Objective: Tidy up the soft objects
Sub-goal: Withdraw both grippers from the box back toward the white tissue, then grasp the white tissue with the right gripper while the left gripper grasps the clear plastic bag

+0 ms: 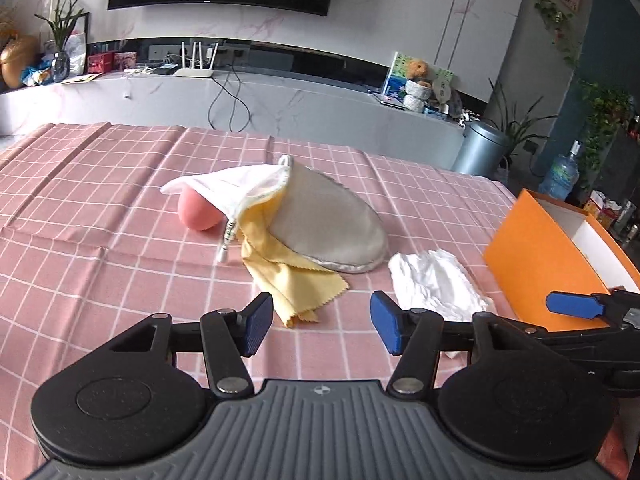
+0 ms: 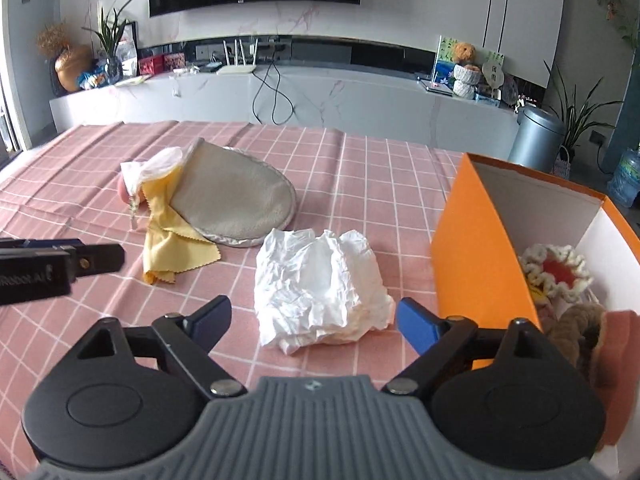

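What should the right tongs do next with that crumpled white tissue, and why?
Probably ease forward and close on the tissue. The right tongs are open with the tissue just ahead between the fingers, and the orange box right beside it already holds soft things.

Left gripper [image 1: 320, 322] gapes above the checked cloth [image 1: 100, 220], near a yellow cloth [image 1: 288, 276] (pinked edges).
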Demonstrator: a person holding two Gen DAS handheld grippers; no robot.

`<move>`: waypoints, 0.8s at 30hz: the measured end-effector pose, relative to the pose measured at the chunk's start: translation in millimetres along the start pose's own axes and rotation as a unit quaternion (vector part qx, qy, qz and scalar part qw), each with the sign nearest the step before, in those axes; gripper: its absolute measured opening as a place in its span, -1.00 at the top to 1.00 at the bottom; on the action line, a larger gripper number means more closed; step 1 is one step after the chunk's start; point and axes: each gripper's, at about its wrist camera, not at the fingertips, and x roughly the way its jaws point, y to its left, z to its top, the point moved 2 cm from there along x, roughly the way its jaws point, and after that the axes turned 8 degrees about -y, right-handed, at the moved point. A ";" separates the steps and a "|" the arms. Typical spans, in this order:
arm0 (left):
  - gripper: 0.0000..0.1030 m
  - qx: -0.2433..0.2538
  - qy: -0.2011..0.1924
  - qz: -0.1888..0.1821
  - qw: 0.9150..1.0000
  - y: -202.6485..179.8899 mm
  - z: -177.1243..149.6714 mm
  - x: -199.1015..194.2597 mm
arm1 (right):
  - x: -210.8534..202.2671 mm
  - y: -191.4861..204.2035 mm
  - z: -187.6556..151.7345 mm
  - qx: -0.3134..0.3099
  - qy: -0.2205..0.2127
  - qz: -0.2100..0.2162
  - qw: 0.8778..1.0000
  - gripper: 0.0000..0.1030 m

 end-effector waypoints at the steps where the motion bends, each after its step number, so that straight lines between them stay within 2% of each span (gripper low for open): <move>1: -0.41 0.007 -0.005 0.008 1.000 2.4 2.2 4.1 | 7.9 -0.9 3.3 0.000 0.003 -0.003 1.000 -0.72; 4: -0.51 0.060 -0.034 0.045 0.997 6.2 11.9 17.3 | 31.8 -3.3 12.9 0.006 0.017 -0.016 1.000 -0.73; 8: -0.54 0.150 -0.056 0.079 0.984 6.5 24.2 43.0 | 63.0 -7.8 18.7 0.022 0.040 -0.025 0.999 -0.73; 10: -0.55 0.204 -0.062 0.090 0.973 2.5 26.9 60.8 | 77.1 -9.5 18.1 0.026 0.049 -0.028 0.998 -0.73; 13: -0.55 0.270 -0.042 0.114 0.955 -1.3 21.6 88.3 | 95.4 -11.3 16.6 0.031 0.065 -0.029 0.997 -0.73; 17: -0.55 0.314 -0.035 0.124 0.941 -7.3 11.6 108.2 | 110.0 -13.7 15.4 0.039 0.074 -0.023 0.996 -0.74; 20: -0.45 0.329 -0.038 0.130 0.935 -10.8 9.2 114.7 | 117.0 -16.0 14.8 0.052 0.080 -0.017 0.995 -0.76; 22: -0.32 0.333 -0.038 0.128 0.934 -10.2 10.8 118.5 | 119.3 -16.4 14.0 0.058 0.084 -0.010 0.995 -0.76; 24: -0.05 0.333 -0.037 0.124 0.934 -9.5 12.7 120.6 | 120.7 -15.5 12.5 0.061 0.088 -0.006 0.994 -0.72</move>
